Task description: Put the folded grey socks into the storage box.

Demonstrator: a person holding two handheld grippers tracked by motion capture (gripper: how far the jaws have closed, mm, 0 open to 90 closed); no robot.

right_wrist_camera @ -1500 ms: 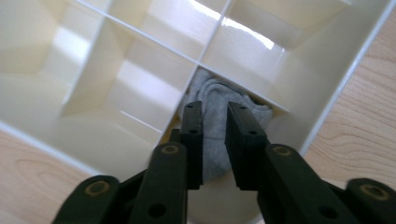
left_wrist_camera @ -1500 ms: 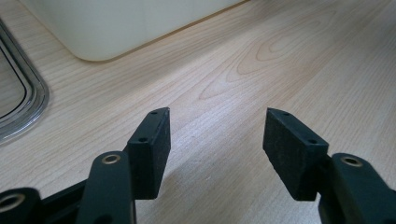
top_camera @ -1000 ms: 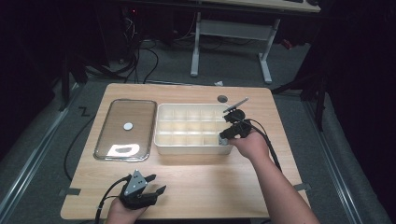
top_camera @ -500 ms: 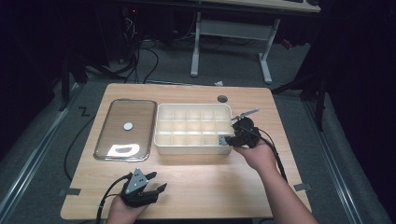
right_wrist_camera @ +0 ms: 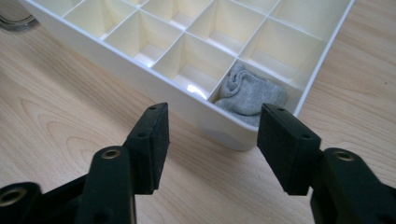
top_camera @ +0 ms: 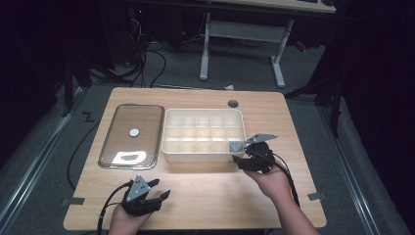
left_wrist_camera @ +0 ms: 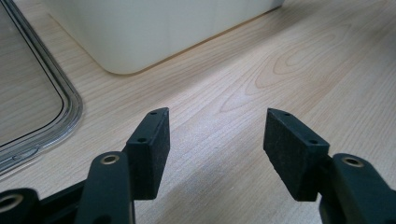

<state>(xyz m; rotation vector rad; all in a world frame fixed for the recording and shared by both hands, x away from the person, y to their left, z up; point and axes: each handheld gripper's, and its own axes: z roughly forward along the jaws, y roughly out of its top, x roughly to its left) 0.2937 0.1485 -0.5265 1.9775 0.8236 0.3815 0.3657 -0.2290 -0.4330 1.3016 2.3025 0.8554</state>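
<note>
With jaws wide apart and empty, right gripper (right_wrist_camera: 212, 140) hovering at 5 o'clock off the divided tray (right_wrist_camera: 116, 60), grey sock (right_wrist_camera: 250, 95) inside its corner cell.

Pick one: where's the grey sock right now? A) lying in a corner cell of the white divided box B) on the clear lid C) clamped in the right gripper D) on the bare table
A: the right gripper view shows the grey sock lying bunched in a corner cell of the white divided box, while the right gripper stands open and empty just outside that corner.
</note>
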